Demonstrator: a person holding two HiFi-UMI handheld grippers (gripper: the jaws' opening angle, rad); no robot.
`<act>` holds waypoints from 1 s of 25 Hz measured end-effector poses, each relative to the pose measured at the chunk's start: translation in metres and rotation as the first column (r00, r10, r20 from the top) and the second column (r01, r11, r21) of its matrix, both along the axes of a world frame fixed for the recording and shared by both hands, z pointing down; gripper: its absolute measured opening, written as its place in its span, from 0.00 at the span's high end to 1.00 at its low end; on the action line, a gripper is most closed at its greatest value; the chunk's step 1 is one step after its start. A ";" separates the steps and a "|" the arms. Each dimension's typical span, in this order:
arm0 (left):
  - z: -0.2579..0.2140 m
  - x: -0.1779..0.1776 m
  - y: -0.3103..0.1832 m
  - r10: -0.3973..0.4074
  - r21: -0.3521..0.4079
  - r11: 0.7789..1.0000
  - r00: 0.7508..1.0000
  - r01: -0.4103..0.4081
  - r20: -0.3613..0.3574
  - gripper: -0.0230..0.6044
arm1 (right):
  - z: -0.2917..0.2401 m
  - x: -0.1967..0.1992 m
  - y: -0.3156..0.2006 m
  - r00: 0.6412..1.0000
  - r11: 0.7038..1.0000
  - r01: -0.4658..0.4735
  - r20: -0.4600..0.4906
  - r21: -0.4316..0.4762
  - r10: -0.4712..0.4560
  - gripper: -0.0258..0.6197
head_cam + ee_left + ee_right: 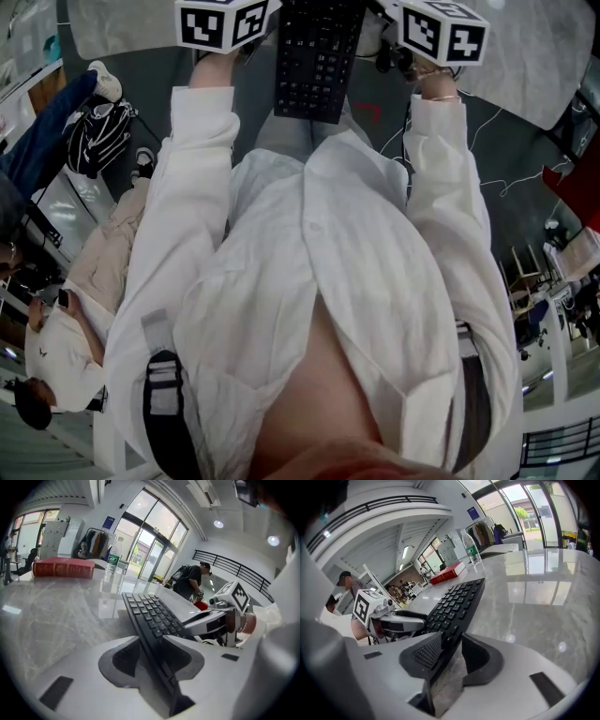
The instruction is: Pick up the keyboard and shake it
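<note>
Starting with the left gripper view, the left gripper has its jaws set astride the near edge of the keyboard. The black slab runs from the jaws at 6 o'clock up toward 11 o'clock, tilted over the marble table. It leans on the pad toward 3 o'clock, while a pale sliver shows between it and the pad toward 9 o'clock. I read the jaws as parted around the edge, not pinching it. A red book lies at 10 o'clock, with a water bottle beside it.

In the right gripper view, the right gripper mirrors this. The keyboard climbs from its jaws toward 1 o'clock and lies against the ribbed pad on the 9 o'clock side. Marble is plainly visible in the gap before the other pad, so these jaws are also spread around the edge without clamping.

The head view puts the keyboard at 12 o'clock between the two grippers. Its near end juts past the table's rim toward the person's white sleeves. Whether its far end rests on the marble I cannot tell.

The keyboard looks like a light, stiff plastic slab that will not sag when held at two points. Its smooth frame is likely to be slippery against the pads. The keys are the delicate part, so the bare side edges of the frame are the better place to bite. Gripping opposite each other should stop the slab twisting or sliding out during a shake. Both pairs of jaws would need to close firmly first.
</note>
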State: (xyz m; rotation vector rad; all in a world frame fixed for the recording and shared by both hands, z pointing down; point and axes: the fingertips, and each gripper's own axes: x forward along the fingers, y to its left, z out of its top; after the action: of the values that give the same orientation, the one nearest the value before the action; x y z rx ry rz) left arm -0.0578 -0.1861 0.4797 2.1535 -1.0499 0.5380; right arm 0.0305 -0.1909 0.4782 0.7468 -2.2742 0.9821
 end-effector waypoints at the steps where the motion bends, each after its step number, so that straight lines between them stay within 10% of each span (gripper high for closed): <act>1: 0.001 0.000 0.000 0.002 -0.003 1.000 1.000 -0.002 0.007 0.74 | 0.001 0.000 0.000 1.000 1.000 0.000 -0.005 -0.004 0.000 0.72; 25: 0.005 -0.006 0.004 0.016 -0.010 1.000 0.998 -0.015 0.068 0.74 | 0.005 0.002 0.004 0.985 0.998 0.012 -0.172 0.062 -0.002 0.72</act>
State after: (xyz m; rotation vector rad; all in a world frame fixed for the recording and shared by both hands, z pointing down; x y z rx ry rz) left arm -0.0637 -0.1824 0.4848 2.1501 -1.0662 0.6262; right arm 0.0325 -0.1873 0.4830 0.8170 -2.1640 0.8132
